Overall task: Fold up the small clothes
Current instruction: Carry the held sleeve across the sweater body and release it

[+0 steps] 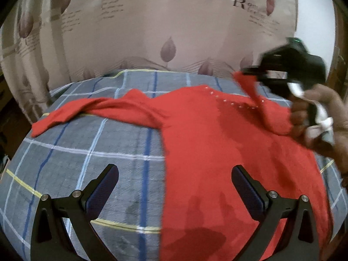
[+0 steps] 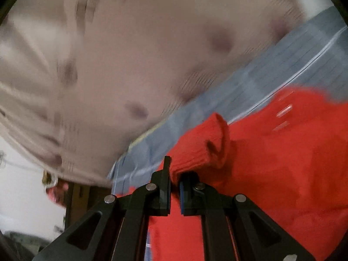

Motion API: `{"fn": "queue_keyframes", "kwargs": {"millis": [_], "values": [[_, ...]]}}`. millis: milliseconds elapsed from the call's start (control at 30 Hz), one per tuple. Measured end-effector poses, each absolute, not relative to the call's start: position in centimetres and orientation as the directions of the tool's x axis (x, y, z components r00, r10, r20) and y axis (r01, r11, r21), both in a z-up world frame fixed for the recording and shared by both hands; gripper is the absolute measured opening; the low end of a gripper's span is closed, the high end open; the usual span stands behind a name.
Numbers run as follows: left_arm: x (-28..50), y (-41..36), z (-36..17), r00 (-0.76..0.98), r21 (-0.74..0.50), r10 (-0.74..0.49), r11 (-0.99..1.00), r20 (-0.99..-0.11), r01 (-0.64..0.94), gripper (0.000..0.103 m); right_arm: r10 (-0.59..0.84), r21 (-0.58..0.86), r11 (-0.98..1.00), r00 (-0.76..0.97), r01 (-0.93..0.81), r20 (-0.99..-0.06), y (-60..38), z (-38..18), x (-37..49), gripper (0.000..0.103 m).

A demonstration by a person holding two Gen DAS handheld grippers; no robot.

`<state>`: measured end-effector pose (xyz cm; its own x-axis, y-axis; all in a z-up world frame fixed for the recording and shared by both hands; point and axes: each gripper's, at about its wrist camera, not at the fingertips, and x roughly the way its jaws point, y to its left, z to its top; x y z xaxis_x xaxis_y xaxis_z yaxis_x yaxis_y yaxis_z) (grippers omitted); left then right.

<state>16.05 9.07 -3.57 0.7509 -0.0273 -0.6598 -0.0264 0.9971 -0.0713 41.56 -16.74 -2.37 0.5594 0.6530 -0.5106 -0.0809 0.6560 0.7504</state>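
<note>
A red knit sweater [image 1: 195, 130] lies spread on the plaid bedsheet [image 1: 87, 143], one sleeve [image 1: 71, 113] stretched out to the left. My left gripper [image 1: 174, 178] hovers open above the sweater's lower left edge, nothing between its fingers. My right gripper [image 1: 250, 70], held by a hand at the right, is shut on the cuff of the other sleeve and lifts it over the sweater's body. In the right wrist view the ribbed red cuff [image 2: 202, 143] is pinched in my right gripper [image 2: 175, 178], and the picture is blurred by motion.
A beige curtain [image 1: 152, 21] with leaf prints and lettering hangs behind the bed. The bed's far edge [image 1: 139, 71] runs just below it. A white wall [image 1: 313, 6] shows at the upper right.
</note>
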Motion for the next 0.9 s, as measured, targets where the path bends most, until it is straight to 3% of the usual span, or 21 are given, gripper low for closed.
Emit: {"fn": "queue_keyframes", "kwargs": {"millis": [133,533,633,733,800,900], "values": [[15.7,10.6,-4.8,0.742,-0.107,-0.044,0.994,-0.669,-0.037,0.103,0.671,0.727,0.679,0.487,-0.103,-0.559,-10.2,-4.8,42.5,0.007],[15.9,13.5,-6.6,0.720,-0.196,-0.082,0.978,-0.690,-0.076,0.103,0.654,0.659,0.738,0.394,-0.144,-0.646,-3.4,-8.1,42.7,0.011],[15.8,13.9,-6.6,0.717,-0.218,-0.088,0.972,-0.691,-0.091,0.103,0.619,0.599,0.779,0.374,-0.185,-0.690,-2.5,-7.9,42.2,0.023],[15.7,14.0,-6.3,0.718,-0.226,-0.090,0.969,-0.690,-0.097,0.103,0.659,0.617,0.749,0.367,-0.240,-0.657,-3.3,-6.6,40.7,0.041],[15.6,13.9,-6.0,0.722,-0.221,-0.083,0.970,-0.687,-0.099,0.103,0.674,0.623,0.734,0.408,-0.271,-0.616,-5.2,-5.1,39.1,0.062],[15.3,13.8,-5.3,0.737,-0.208,-0.070,0.973,-0.672,-0.098,0.103,0.635,0.576,0.767,0.462,-0.283,-0.619,-9.1,-3.8,35.9,0.065]]}}
